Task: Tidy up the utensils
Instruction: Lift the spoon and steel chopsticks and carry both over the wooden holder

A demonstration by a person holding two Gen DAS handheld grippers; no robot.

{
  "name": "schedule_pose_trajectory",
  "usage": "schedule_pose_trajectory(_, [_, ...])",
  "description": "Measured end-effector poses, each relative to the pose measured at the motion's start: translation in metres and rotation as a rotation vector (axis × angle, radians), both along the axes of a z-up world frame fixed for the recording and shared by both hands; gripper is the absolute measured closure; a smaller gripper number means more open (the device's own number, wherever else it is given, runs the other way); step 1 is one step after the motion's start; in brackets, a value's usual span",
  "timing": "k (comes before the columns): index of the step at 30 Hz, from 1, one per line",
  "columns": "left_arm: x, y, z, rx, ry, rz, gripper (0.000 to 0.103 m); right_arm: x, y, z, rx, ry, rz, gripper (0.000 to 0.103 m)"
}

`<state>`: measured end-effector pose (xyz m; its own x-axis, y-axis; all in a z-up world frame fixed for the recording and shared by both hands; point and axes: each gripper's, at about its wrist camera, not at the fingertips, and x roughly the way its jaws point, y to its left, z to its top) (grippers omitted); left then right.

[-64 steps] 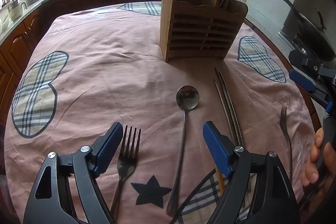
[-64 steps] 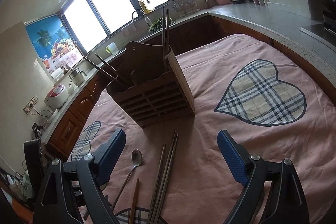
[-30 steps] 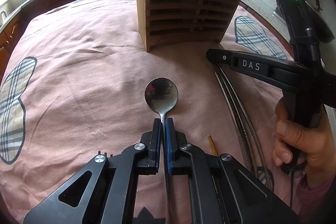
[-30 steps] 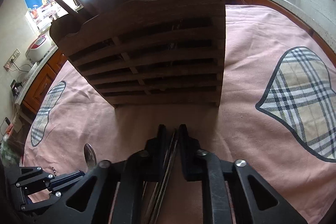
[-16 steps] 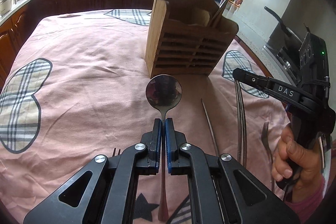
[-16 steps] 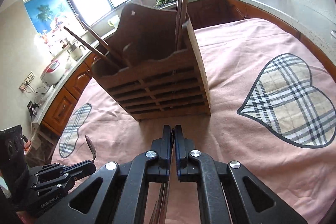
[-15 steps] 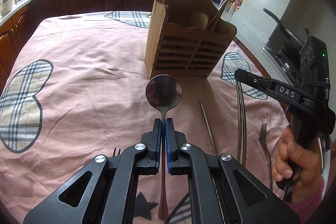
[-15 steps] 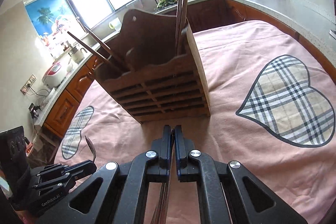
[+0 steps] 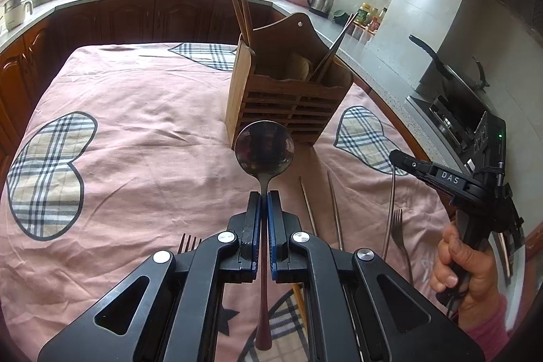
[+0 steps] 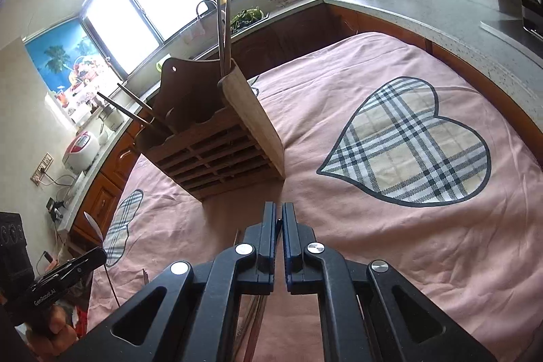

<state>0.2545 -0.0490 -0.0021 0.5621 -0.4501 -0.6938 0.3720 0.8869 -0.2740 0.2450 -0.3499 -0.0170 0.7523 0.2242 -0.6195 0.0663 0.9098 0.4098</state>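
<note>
Pink tablecloth (image 9: 142, 138), wooden caddy (image 9: 285, 111), forks (image 9: 398, 233), chopsticks (image 9: 334, 209)

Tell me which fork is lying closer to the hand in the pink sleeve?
The fork on the right, beside the right gripper; the other fork peeks out left of the spoon.

Both wrist views face the wooden holder (image 9: 288, 94).

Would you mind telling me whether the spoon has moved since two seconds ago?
Yes: the spoon has been lifted off the tablecloth by the left gripper, toward the wooden holder.
</note>
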Motion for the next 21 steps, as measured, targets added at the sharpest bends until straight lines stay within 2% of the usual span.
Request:
schedule_pose_trajectory(13, [-0.015,0.003,0.024,-0.027,-0.058,0.007,0.1,-0.031,0.017,0.067,0.04,-0.177,0.049,0.1])
schedule_pose_trajectory(21, [-0.019,0.01,0.034,-0.052,-0.084,0.026,0.1,-0.037,0.028,0.09,0.025,-0.233,0.069,0.1])
